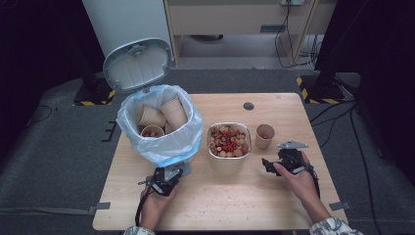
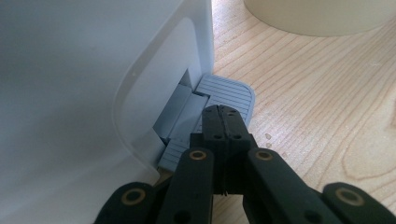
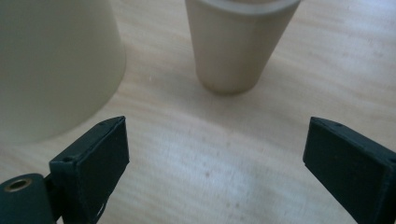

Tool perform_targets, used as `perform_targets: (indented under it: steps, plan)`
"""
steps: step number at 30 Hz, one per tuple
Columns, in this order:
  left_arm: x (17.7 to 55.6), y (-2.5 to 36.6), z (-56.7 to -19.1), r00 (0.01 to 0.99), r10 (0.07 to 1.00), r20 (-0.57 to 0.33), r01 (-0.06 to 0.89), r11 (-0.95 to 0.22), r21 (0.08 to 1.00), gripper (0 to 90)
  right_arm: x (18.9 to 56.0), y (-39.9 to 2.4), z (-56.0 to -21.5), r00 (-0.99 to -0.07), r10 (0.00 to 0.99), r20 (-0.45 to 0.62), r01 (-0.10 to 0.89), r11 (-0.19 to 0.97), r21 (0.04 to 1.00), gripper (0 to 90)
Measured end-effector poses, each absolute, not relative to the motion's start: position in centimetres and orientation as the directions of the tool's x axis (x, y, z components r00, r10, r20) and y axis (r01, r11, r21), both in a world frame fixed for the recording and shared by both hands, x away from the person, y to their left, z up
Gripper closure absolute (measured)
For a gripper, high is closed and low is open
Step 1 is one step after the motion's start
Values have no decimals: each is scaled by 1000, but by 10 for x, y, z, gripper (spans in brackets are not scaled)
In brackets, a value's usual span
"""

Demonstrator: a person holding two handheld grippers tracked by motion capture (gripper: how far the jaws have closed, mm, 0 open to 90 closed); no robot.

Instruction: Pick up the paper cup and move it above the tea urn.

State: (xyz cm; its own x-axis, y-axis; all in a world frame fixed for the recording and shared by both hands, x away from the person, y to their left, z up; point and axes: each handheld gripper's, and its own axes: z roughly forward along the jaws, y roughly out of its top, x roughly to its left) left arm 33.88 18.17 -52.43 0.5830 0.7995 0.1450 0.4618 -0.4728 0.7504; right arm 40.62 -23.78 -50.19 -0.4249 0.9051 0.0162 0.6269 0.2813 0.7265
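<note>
Closed left tongs [image 2: 223, 122] press the bin's pedal [image 2: 227, 97], lid up, cups [image 1: 161, 116] binned; open, empty right tongs [image 3: 215, 149] face the last cup [image 1: 264, 135] at frame centre-right

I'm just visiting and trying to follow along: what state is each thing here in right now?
Bin lid: raised open.
Bin: bag-lined, paper cups inside.
Pedal: left gripper on it, jaws shut.
Bowl: upright, full of food scraps.
Small cup: upright on the table, free.
Right gripper: jaws open, nothing between them, pointing toward the small cup.
</note>
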Motion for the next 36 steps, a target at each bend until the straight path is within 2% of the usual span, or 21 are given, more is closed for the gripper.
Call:
perform_targets:
  steps: [6,13,24,36]
  plan:
    - [339,182,-524,583,799,145,464,-474,749,898,427,-232,-488,-414,910,16,630,274,726,88]
    - [339,182,-524,585,798,145,460,-474,751,897,452,-224,-502,-414,909,37,601,243,762,84]
    - [339,182,-524,584,799,143,461,-471,752,897,474,-223,-518,-382,922,67,550,169,818,208]
    - [339,183,-525,582,802,131,465,-461,756,898,477,-221,-521,-435,900,25,493,214,843,323]
